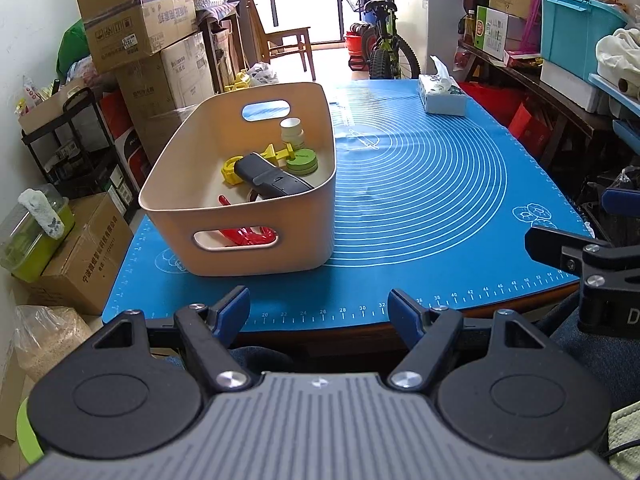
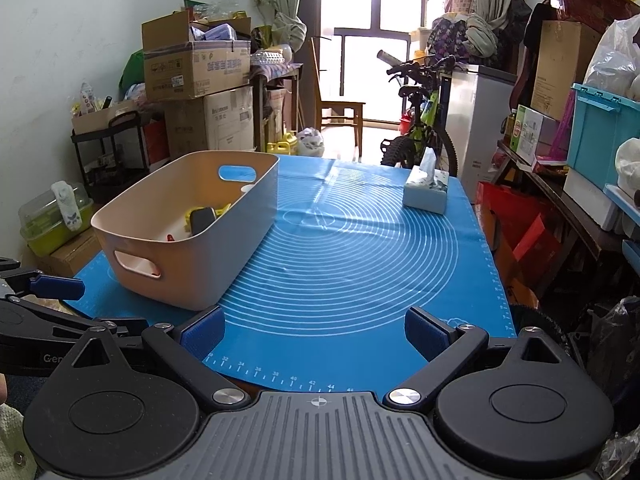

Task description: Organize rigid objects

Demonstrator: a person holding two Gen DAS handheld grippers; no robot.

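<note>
A beige plastic bin stands on the left of the blue mat; it also shows in the right wrist view. Inside lie a dark grey handheld device, a yellow clamp, green discs, a pale cup and a red tool. My left gripper is open and empty at the table's near edge, in front of the bin. My right gripper is open and empty over the mat's near edge, right of the bin; part of it shows in the left wrist view.
A tissue box sits at the far right of the mat, also in the right wrist view. Cardboard boxes and a black shelf stand left of the table. A bicycle is behind it. Cluttered shelves run along the right.
</note>
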